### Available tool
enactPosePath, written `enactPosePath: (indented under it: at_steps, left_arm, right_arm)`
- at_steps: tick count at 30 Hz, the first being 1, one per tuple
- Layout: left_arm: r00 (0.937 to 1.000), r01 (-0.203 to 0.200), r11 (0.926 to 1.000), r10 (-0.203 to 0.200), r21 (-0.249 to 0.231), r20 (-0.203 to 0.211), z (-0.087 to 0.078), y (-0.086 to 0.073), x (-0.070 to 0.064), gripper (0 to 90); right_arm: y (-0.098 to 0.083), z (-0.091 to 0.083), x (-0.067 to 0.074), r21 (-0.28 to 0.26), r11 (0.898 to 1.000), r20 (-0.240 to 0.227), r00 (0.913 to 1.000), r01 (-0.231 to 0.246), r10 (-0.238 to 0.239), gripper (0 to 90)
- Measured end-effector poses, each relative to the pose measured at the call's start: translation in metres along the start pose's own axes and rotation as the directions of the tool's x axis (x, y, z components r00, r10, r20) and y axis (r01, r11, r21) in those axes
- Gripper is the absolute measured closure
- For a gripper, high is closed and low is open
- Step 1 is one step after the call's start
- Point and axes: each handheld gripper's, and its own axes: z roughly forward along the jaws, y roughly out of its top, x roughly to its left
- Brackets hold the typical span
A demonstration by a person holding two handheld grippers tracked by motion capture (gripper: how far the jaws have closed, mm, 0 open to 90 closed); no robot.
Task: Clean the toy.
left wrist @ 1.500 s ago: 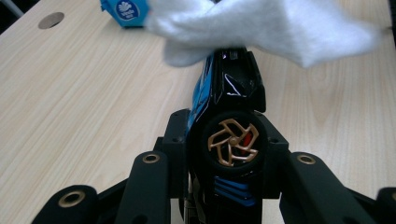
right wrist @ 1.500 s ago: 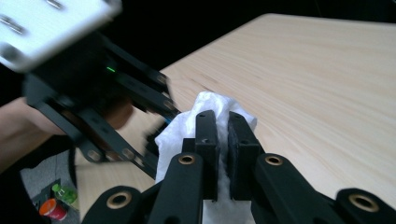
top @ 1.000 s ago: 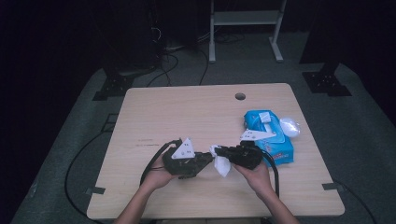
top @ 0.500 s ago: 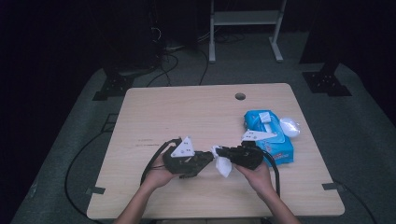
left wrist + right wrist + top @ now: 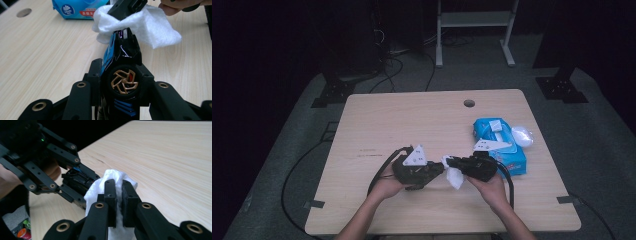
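Most of the wooden table (image 5: 402, 120) is lying bare to the left and far side of both grippers, offering open passage there. On the right, the blue wet-wipe pack (image 5: 498, 145) is sitting just beside the right gripper (image 5: 451, 163), blocking a sideways sweep. Between the grippers, the white wipe (image 5: 454, 176) and the toy car (image 5: 120, 67) are filling the gap, while the left gripper (image 5: 438, 169) is closing off the other side.

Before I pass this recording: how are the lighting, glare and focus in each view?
High view: dim, the room black beyond the table, and the wipe nearly blown out. Left gripper view: bright, with glare streaks on the glossy toy car; the wipes pack is soft. Right gripper view: the right gripper is sharp, the left gripper darker and blurred.
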Motion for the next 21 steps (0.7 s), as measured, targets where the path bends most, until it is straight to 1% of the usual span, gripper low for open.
enactPosePath:
  at_steps: [2, 4, 6, 8, 10, 11, 12, 13, 15, 16, 20, 21]
  left_arm:
    - [0.9999, 0.001, 0.9996, -0.001, 0.027, 0.015, 0.005, 0.005, 0.002, 64.9]
    - [0.9998, -0.007, 0.9982, 0.006, 0.059, 0.020, 0.011, 0.009, 0.004, 64.9]
    - [0.9998, -0.010, 0.9951, 0.008, 0.099, 0.018, 0.017, 0.011, 0.004, 64.9]
    - [0.9997, -0.006, 0.9917, 0.003, 0.129, 0.023, 0.023, 0.010, 0.005, 65.0]
    - [0.9994, 0.008, 0.9859, -0.013, 0.167, 0.033, 0.029, 0.009, 0.006, 65.0]
    - [0.9992, 0.013, 0.9803, -0.020, 0.197, 0.035, 0.033, 0.007, 0.006, 65.0]
    - [0.9992, 0.008, 0.9749, -0.017, 0.223, 0.036, 0.035, 0.007, 0.007, 64.9]
    - [0.9994, 0.003, 0.9677, -0.011, 0.252, 0.032, 0.037, 0.007, 0.007, 64.9]
    - [0.9995, -0.009, 0.9571, 0.000, 0.290, 0.031, 0.042, 0.006, 0.004, 64.8]
    - [0.9993, -0.014, 0.9531, 0.002, 0.302, 0.039, 0.044, 0.005, 0.004, 64.6]
    - [0.9983, -0.016, 0.9478, -0.003, 0.319, 0.058, 0.047, 0.005, 0.003, 63.9]
    - [0.9984, -0.005, 0.9502, -0.013, 0.312, 0.055, 0.046, 0.005, 0.004, 63.3]
  right_arm:
    - [-0.002, -0.002, -0.005, 0.005, 1.000, 0.015, 0.9998, -0.012, 0.012, 83.6]
    - [-0.004, -0.006, -0.008, 0.003, 1.000, 0.029, 0.9995, -0.015, 0.015, 83.6]
    - [-0.004, -0.009, -0.010, 0.002, 1.000, 0.038, 0.9991, -0.017, 0.016, 83.5]
    - [-0.005, -0.013, -0.013, 0.000, 1.000, 0.046, 0.9988, -0.017, 0.017, 83.5]
    - [-0.006, -0.015, -0.014, -0.004, 1.000, 0.047, 0.9985, -0.026, 0.027, 83.5]
    - [-0.006, -0.015, -0.015, -0.006, 1.000, 0.047, 0.9986, -0.025, 0.025, 83.5]
    - [-0.007, -0.015, -0.015, 0.000, 1.000, 0.048, 0.9986, -0.023, 0.023, 83.5]
    - [-0.007, -0.015, -0.015, 0.003, 1.000, 0.048, 0.9986, -0.022, 0.022, 83.5]
    - [-0.008, -0.014, -0.015, 0.009, 1.000, 0.045, 0.9988, -0.017, 0.016, 83.5]
    - [-0.008, -0.013, -0.014, 0.010, 1.000, 0.044, 0.9989, -0.017, 0.016, 83.4]
    - [-0.008, -0.009, -0.013, 0.018, 1.000, 0.040, 0.9991, -0.016, 0.015, 83.4]
    - [-0.008, -0.008, -0.013, 0.021, 1.000, 0.039, 0.9991, -0.014, 0.013, 83.4]
